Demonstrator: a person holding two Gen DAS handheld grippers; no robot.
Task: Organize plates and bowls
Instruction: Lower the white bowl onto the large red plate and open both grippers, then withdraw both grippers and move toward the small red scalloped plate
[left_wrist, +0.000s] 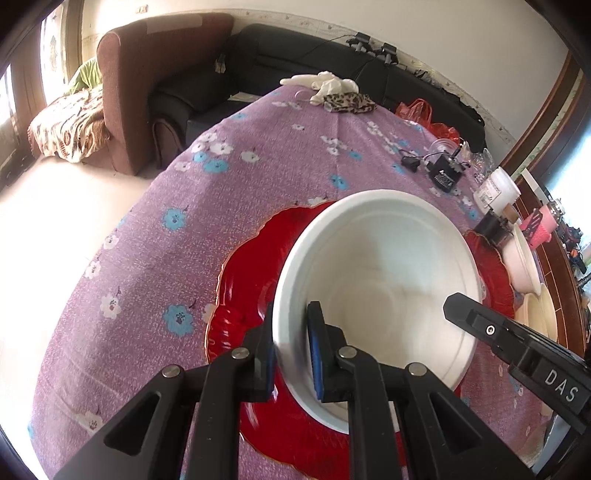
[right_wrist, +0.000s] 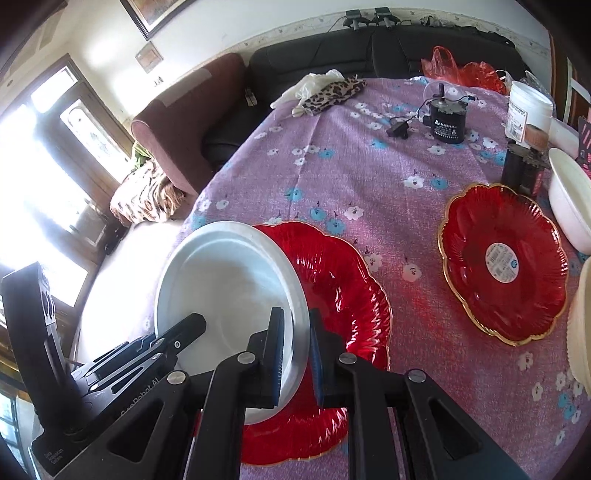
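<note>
Both grippers grasp the white bowl (left_wrist: 376, 280) by opposite rims, left gripper (left_wrist: 291, 350) and right gripper (right_wrist: 297, 354) jaws clenched, above a red scalloped plate (right_wrist: 343, 295) (gold-edged) near the table's (right_wrist: 369, 184) left edge.

Table under a purple flowered cloth (right_wrist: 369, 192) is carrying two red plates (right_wrist: 504, 258), at center and right, and a black device (right_wrist: 447, 123) at upper right.

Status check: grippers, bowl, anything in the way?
Left gripper and right gripper both clamped on white bowl rim. Bowl over red plate. Nothing blocking.
</note>
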